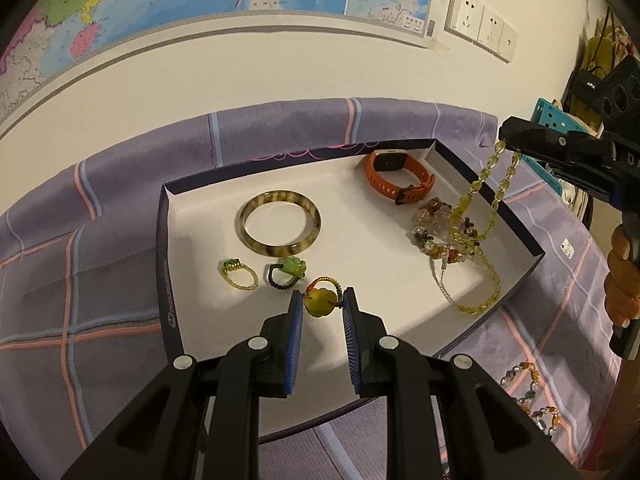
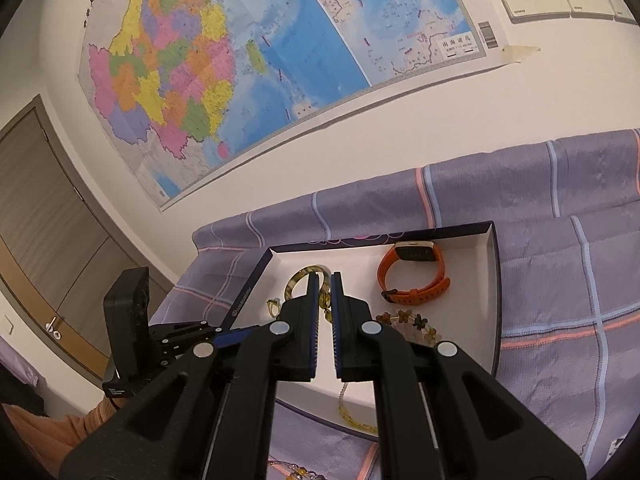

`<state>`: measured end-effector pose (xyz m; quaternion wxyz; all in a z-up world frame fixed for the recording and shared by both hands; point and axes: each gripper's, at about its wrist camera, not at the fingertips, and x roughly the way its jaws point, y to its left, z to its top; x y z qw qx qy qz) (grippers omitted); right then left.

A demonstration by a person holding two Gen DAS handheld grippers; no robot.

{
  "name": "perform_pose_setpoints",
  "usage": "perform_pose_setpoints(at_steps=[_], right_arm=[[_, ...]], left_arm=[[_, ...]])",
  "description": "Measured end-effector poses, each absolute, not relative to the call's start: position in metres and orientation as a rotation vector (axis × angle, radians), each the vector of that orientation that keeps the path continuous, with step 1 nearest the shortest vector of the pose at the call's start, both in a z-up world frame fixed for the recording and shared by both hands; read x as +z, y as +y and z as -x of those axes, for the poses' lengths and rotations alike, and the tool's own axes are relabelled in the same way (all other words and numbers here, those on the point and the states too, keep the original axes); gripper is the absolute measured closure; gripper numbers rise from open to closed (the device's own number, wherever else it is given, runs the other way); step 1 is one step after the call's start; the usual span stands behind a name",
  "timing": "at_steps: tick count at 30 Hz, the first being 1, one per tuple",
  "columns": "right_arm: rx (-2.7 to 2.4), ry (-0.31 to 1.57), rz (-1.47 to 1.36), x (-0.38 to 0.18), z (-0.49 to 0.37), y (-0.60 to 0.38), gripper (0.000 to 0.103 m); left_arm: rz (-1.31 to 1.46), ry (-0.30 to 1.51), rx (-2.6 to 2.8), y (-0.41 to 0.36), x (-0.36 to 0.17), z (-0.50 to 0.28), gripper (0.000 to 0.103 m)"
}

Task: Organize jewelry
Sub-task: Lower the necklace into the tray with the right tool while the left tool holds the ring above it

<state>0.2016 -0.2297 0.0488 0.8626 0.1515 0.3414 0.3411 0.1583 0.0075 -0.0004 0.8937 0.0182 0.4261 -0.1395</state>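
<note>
A shallow white-lined box [image 1: 172, 216] lies on the purple checked cloth. In it are a brown bangle [image 1: 281, 227], an orange watch [image 1: 398, 178], two small bead rings [image 1: 239, 275], and a multicolour bead bracelet [image 1: 436, 232]. My left gripper [image 1: 322, 302] is shut on a yellow bead ring [image 1: 318, 304], just above the box floor at its near edge. My right gripper [image 1: 505, 144] is shut on a yellow bead necklace [image 1: 474, 240], which hangs down into the box's right side and drapes over its near rim. In the right wrist view the gripper [image 2: 325, 280] pinches the necklace [image 2: 325, 302].
Another bead bracelet [image 1: 532, 396] lies on the cloth [image 1: 80, 320] right of the box. A wall with a map [image 2: 240, 60] and sockets [image 1: 480, 24] stands behind. A teal basket [image 1: 552, 116] sits at the far right.
</note>
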Motion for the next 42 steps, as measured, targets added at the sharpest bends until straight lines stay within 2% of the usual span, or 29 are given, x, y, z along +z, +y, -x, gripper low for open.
perform_pose_setpoints(at_steps=[42], right_arm=[[0.666,0.821,-0.29,0.003,-0.219,-0.221,0.097]], left_arm=[[-0.049,0.916,-0.229,0.006,-0.016,-0.17,0.085]])
